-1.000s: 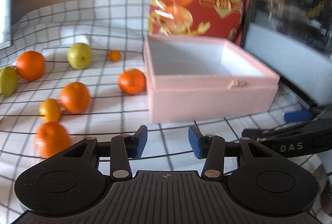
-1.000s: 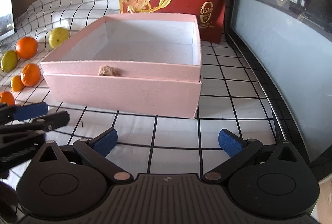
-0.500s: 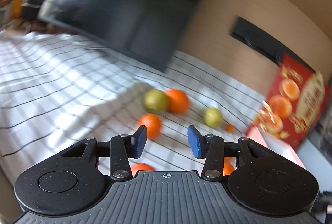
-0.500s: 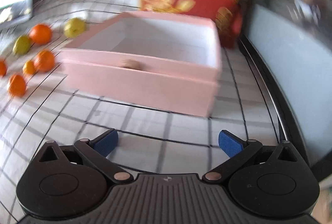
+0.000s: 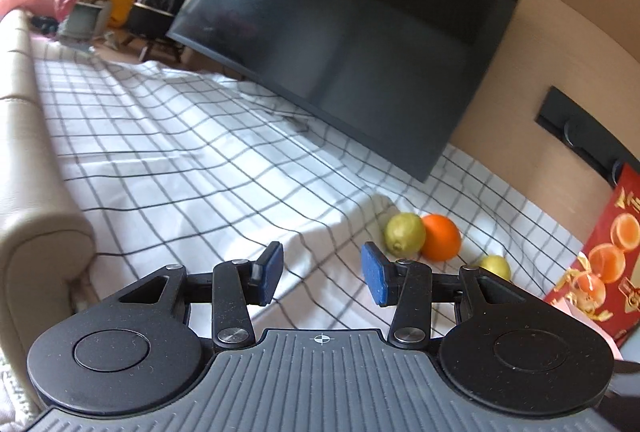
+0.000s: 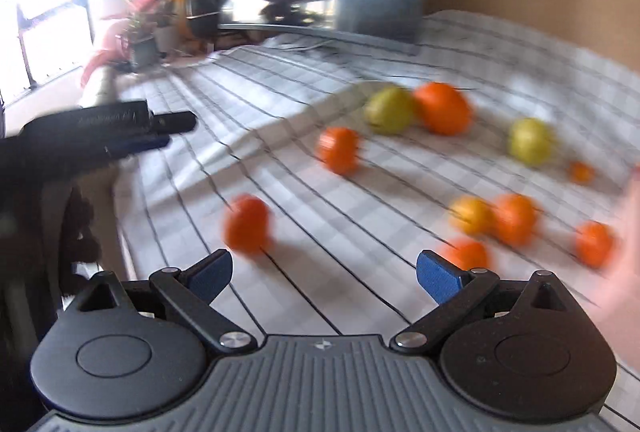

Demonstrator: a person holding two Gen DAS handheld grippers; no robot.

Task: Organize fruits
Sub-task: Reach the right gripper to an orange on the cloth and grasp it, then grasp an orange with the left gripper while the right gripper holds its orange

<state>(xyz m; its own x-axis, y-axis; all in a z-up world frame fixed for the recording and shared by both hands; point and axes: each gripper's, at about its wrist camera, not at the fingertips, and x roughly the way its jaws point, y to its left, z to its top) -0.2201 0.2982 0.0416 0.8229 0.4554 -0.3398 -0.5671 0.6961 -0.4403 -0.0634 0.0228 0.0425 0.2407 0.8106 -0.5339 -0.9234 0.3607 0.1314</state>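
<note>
Fruits [image 6: 442,108], round, orange and yellow-green, lie scattered on checked cloth [image 5: 200,160]; both tools gape empty.

A white cloth with a black grid [image 5: 208,152] covers the tabletop; it looks soft and matt, lying in gentle folds. The large black flat screen [image 5: 352,44] at twelve o'clock has a smooth, glossy face with faint reflections. Behind it the pale wood-look wall panel [image 5: 532,44] is smooth and matt. The left tongs [image 5: 322,274] are matt black plastic with shiny metal rivets and rough-looking blue pads [image 5: 376,278]. The round orange fruit [image 5: 441,237] and the yellow-green lemon [image 5: 405,234] at two o'clock have slightly glossy, dimpled skin. The red printed bag [image 5: 604,252] at three o'clock looks shiny, with gold print. At nine o'clock the beige padded edge [image 5: 28,168] looks like smooth leather.
</note>
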